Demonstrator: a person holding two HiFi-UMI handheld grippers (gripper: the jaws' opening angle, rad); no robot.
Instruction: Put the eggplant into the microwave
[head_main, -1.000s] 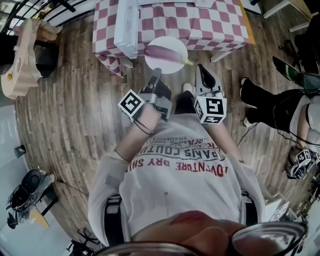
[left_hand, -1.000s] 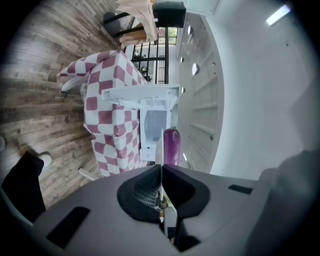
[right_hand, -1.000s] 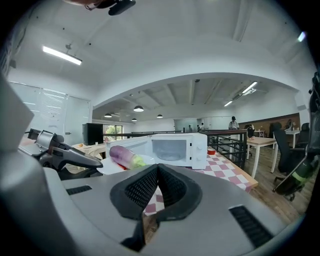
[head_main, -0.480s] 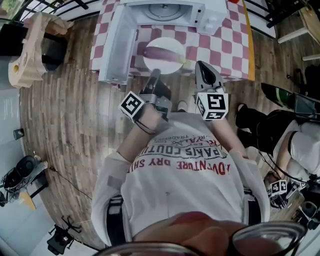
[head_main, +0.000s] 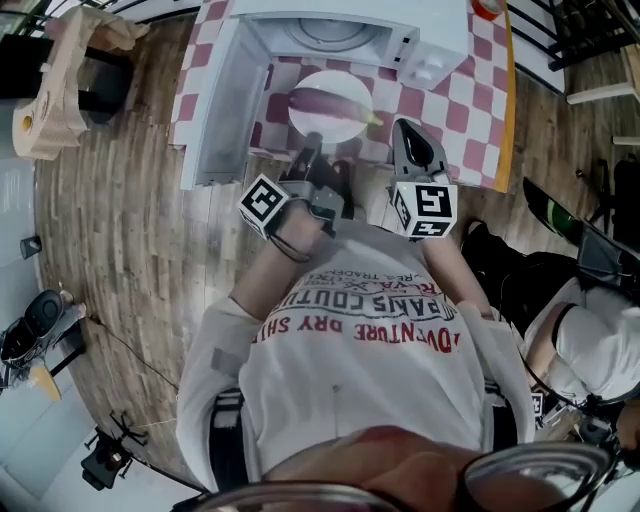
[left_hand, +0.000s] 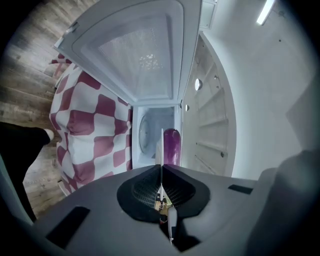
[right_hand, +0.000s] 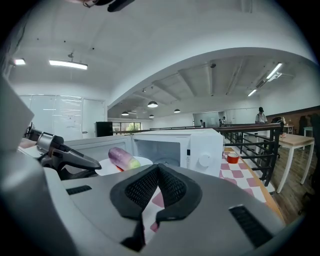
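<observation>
We hold the left gripper (left_hand: 161, 170) clenched on the rim of a white plate (head_main: 335, 80). The rim shows edge-on as a thin white line between the jaws. The eggplant (head_main: 325, 103) lies across that plate, purple, with its green end toward our right. The right gripper (right_hand: 158, 170) is closed on nothing: its pads meet with only the table behind them. It hangs near the plate, on its right.

The microwave (head_main: 440, 45) stands on the checked table (head_main: 455, 110) with its door (head_main: 225, 110) swung wide to the left. The turntable (head_main: 325, 30) inside is bare. So the opening step looks done, and we have the eggplant in hand by way of its plate. The plate is just in front of the cavity mouth and not yet through it. We cannot tell whether it rests on the cloth or hangs above it.

As we judge it, three moves are left. We carry the plate forward through the opening, set it on the turntable, then let go of the rim and draw the left gripper out. Shutting the door may follow, though the task does not ask for it. Our grip is on a thin rim at one side, so the loaded plate could tip as it goes in. A roll of red tape (right_hand: 231, 158) lies on the table on the microwave's right, clear of the path.
</observation>
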